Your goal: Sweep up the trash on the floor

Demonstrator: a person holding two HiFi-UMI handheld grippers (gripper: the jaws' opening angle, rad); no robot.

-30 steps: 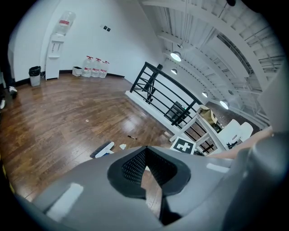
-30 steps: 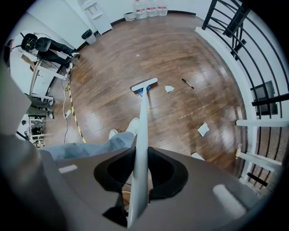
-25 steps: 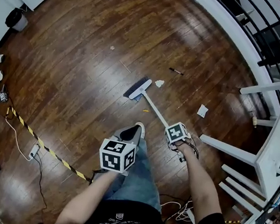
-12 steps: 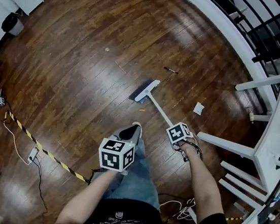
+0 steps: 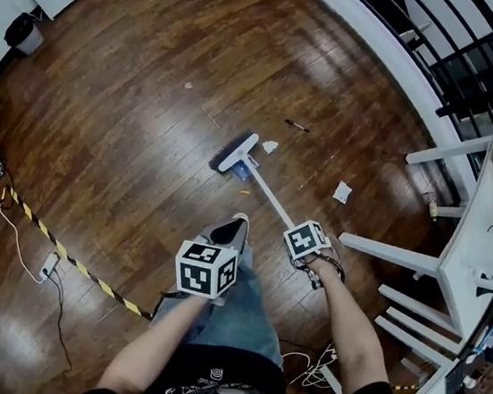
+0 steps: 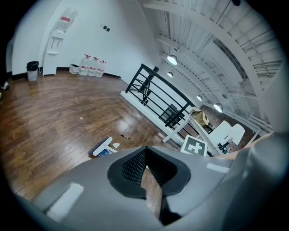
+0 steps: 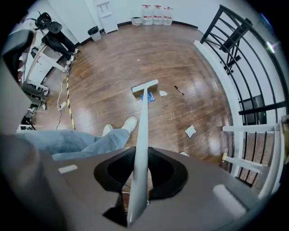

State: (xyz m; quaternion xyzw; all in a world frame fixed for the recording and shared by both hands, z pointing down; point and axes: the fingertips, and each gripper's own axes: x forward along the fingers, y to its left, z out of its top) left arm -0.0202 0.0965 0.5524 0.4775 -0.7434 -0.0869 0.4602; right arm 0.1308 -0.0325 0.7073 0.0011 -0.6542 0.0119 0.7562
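Observation:
A white-handled broom (image 5: 261,185) lies slanted over the wooden floor, its brush head (image 5: 234,152) ahead of my feet. My right gripper (image 5: 304,241) is shut on the handle (image 7: 137,180), which runs straight out to the brush head (image 7: 145,85). A white crumpled paper (image 5: 270,147) sits just right of the head, and a blue scrap (image 7: 147,96) lies right by the head. Farther right lie a black pen (image 5: 296,125) and a white paper piece (image 5: 342,193). My left gripper (image 5: 223,238) hovers over my left leg, shut and holding nothing (image 6: 146,169).
A small scrap (image 5: 188,86) lies far left on the floor. A curved white base with a black railing (image 5: 461,76) borders the right. White table and chair legs (image 5: 401,257) stand close right. Yellow-black tape (image 5: 67,258) and cables run at the left; a black bin (image 5: 22,31) stands far left.
The brush head swung right over the crumpled paper, then back left, so the paper shows beside it again. My left gripper has stayed put.

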